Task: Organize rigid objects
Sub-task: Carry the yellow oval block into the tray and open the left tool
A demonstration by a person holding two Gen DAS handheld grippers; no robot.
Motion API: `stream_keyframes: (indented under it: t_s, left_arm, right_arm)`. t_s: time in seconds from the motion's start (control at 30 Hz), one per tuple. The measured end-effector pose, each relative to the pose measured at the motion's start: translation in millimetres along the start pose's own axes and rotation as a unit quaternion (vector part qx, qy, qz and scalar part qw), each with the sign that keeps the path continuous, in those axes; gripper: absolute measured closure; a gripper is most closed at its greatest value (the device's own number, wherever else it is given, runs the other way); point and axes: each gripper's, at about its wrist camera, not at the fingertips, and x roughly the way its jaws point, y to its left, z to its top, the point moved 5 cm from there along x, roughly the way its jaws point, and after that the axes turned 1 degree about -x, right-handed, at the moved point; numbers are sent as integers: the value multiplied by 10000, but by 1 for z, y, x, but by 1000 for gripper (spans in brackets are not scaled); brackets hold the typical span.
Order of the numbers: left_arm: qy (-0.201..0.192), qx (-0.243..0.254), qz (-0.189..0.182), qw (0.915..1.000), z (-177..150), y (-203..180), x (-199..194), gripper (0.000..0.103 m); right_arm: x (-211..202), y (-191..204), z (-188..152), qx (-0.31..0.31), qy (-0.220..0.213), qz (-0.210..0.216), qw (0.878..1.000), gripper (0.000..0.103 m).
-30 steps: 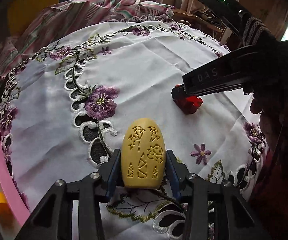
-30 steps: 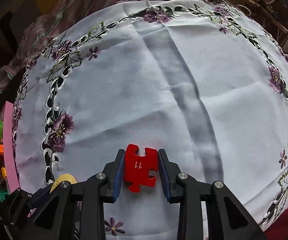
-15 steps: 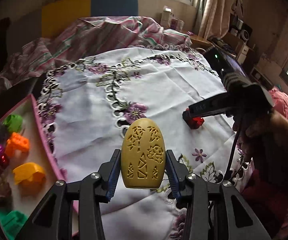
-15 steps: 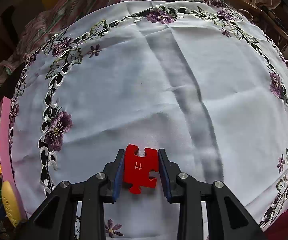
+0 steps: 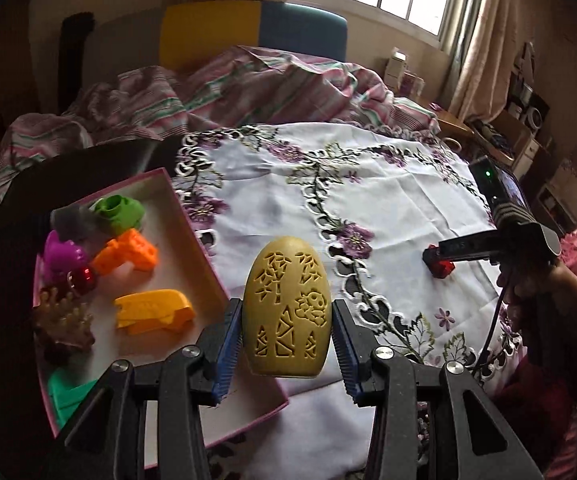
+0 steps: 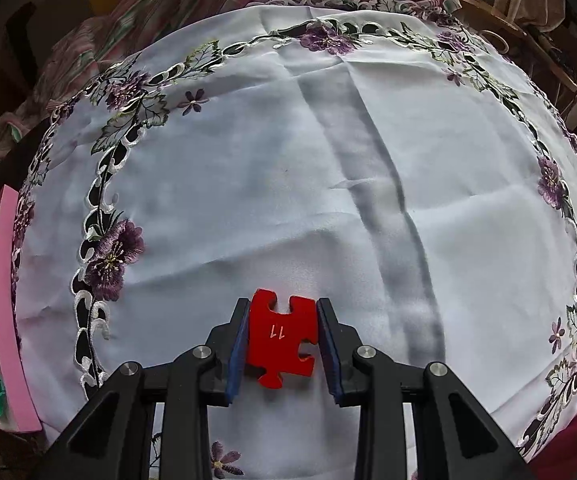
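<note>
Since a second ago the left gripper (image 5: 287, 334) has lifted off the embroidered tablecloth (image 5: 388, 208) and swung toward the pink-rimmed box (image 5: 192, 232), which has come from the frame's left edge into full view. Its blue pads clamp the sides of a yellow carved egg-shaped piece (image 5: 287, 307), held upright above the box's near right edge. To the left of the gripper, inside the box, lie a yellow toy (image 5: 152, 311), an orange block (image 5: 126, 255), a green piece (image 5: 119, 213) and a purple piece (image 5: 61, 254).

The right gripper (image 6: 281, 338) has kept its place, far off to the right of the left one. Its jaws are closed narrow on a red puzzle piece (image 6: 280, 336) marked 11, low over the cloth.
</note>
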Motion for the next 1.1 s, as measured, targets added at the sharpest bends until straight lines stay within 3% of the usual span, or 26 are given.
stream_keyframes:
  t_s: [0.57, 0.83, 1.1]
  left_arm:
    - [55, -688, 370, 9969, -25, 68, -12, 59]
    - [227, -1340, 163, 9906, -52, 112, -16, 59]
    - [245, -1008, 31, 9946, -45, 95, -1, 59]
  right_arm:
    - [2, 7, 6, -202, -85, -211, 9995, 71]
    - [1, 9, 8, -255, -97, -259, 9993, 71]
    - [2, 10, 11, -270, -99, -267, 9992, 71]
